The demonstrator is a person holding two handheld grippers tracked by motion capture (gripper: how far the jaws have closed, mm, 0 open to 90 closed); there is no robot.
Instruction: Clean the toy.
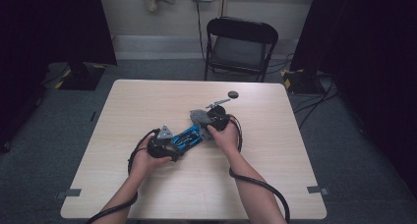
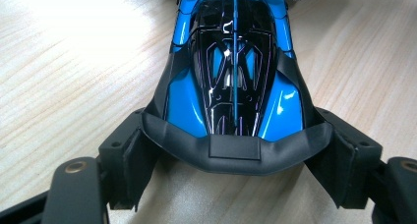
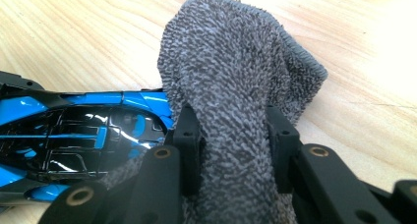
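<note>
Jaws: your left gripper (image 2: 236,184) clamps toy car (image 2: 233,81) steady; right gripper (image 3: 235,150) pinches cloth (image 3: 236,86) tight, ready to wipe bodywork.

Bare tabletop (image 1: 147,106) all round, small dark disc (image 1: 233,94) behind right claw (image 1: 209,120).

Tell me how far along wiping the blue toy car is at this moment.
Done: the left gripper clamps the blue and black toy car at one end, steadying it on the pale wooden table. In hand: the right gripper pinches a grey terry cloth against the car's other end. Left: how much is wiped cannot be told.
</note>
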